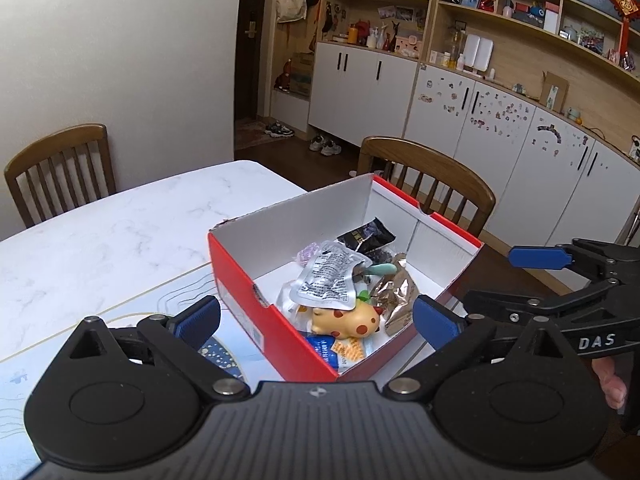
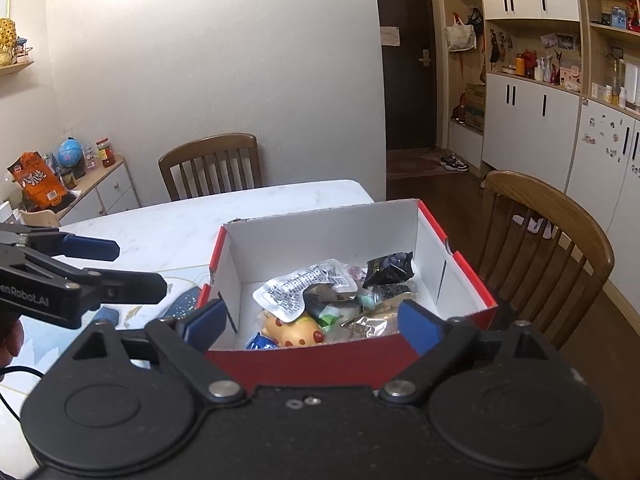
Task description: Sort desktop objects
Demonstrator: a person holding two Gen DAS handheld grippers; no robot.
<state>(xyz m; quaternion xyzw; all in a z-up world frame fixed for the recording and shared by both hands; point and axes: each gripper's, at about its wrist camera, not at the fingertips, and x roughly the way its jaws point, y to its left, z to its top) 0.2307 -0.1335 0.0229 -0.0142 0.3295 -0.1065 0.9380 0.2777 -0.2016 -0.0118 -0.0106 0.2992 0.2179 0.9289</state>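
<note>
Overlooking marble table [image 1: 120, 220], chairs [image 2: 212, 164] (wooden), cabinets [image 1: 500, 140]

One box [image 1: 256, 280] — two chairs [image 1: 60, 168].

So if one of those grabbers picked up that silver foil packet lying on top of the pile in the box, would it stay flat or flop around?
The silver foil packet would probably flop: it looks thin and already bends over the spotted yellow toy beneath. Likely light, since it rests atop the pile in the red box without sinking. Its glossy film may slip.
</note>
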